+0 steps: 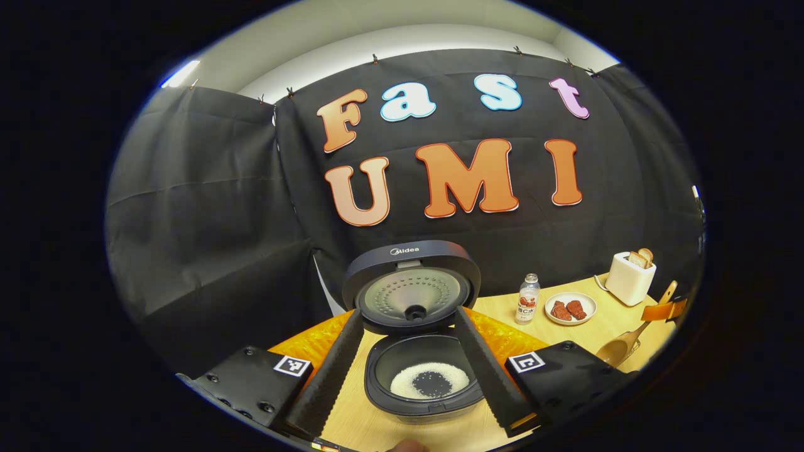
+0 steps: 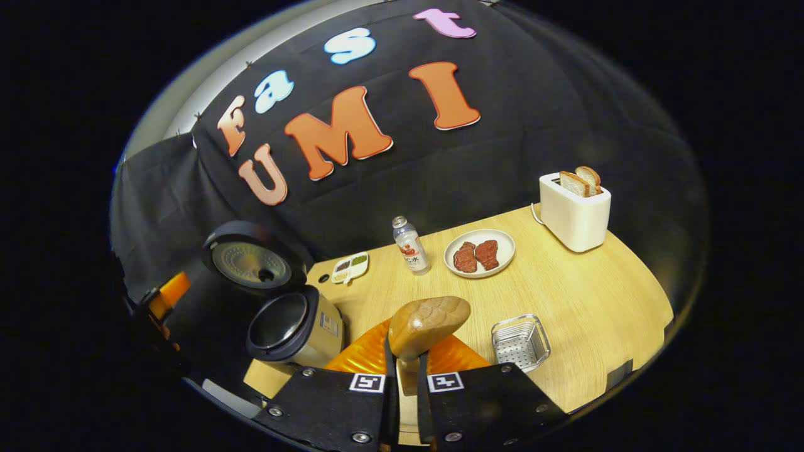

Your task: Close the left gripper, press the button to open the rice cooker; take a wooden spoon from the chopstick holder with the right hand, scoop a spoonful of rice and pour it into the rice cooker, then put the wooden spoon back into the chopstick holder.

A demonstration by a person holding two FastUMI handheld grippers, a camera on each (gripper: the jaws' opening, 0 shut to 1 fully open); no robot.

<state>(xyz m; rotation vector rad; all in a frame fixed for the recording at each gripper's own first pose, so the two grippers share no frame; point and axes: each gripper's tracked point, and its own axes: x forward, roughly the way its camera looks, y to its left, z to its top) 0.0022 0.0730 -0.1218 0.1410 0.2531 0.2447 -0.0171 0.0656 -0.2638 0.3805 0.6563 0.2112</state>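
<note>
The left gripper (image 1: 411, 376) hangs released, its fingers spread to either side of the rice cooker (image 1: 422, 370) just ahead, whose lid stands up and whose pot holds a ring of rice (image 1: 429, 380). The right gripper (image 2: 405, 376) is clenched on the wooden spoon (image 2: 427, 324), bowl up ahead of its fingertips. The chopstick holder (image 2: 520, 342) sits on the table (image 2: 597, 295) just to its right, the cooker off to its left.

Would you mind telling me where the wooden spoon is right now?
In the right gripper view, the wooden spoon is held in the right tongs, bowl over the table between the rice cooker and the metal basket.
</note>
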